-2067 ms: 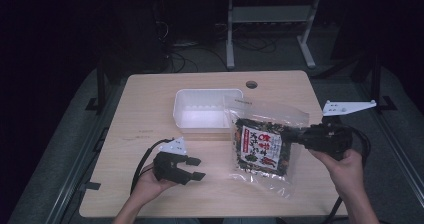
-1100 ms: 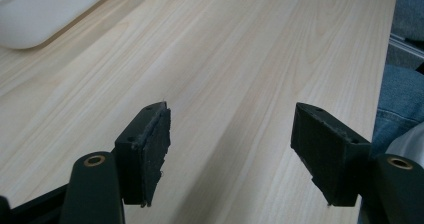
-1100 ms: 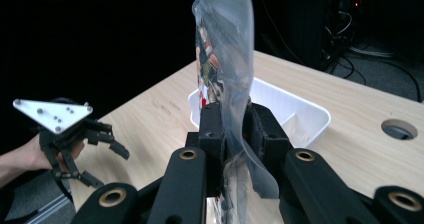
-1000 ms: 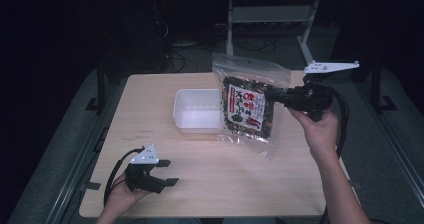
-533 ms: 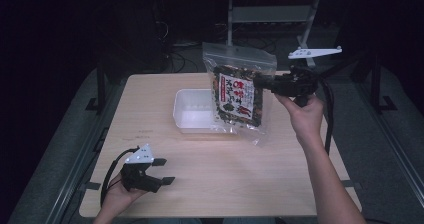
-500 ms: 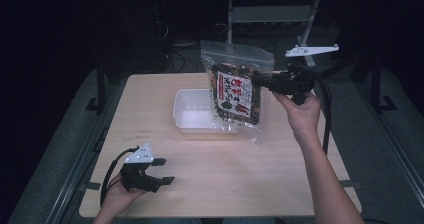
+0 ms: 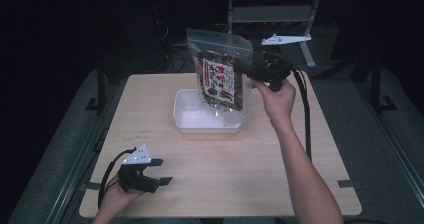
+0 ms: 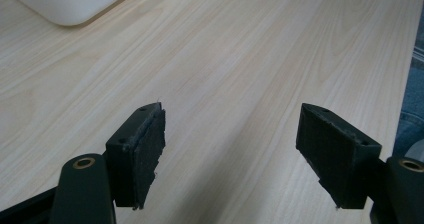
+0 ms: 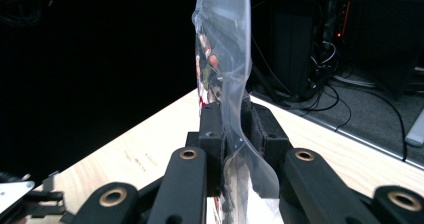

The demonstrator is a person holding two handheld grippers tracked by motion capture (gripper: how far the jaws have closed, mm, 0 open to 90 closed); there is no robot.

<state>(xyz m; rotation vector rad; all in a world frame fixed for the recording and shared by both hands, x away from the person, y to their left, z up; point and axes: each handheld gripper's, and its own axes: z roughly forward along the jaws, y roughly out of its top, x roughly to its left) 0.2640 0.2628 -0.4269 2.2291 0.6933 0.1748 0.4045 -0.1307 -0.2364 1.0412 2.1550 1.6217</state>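
A clear snack bag [image 7: 220, 79] with a red and white label hangs upright over the right part of the white tray [image 7: 182, 120]. My right gripper [image 7: 245, 73] is shut on the bag's right edge and holds it in the air. In the right gripper view the pads [image 9: 212, 129] pinch the clear plastic of the bag [image 9: 222, 44]. My left gripper [image 7: 162, 171] rests low at the table's front left. Its jaws have just been opening, and nothing lies between them over the bare wood [image 8: 230, 149]. A corner of the tray [image 8: 70, 4] shows far ahead.
The light wooden table [image 7: 240, 159] has free surface across its front and middle. Behind its far edge stand a metal frame [image 7: 270, 14] and cables in the dark. The right gripper's cable [image 7: 304, 114] hangs along the forearm.
My right gripper has lifted the bag off the table and carried it up and to the left until it hangs over the tray. The left hand drew back to the front-left corner, then stayed.
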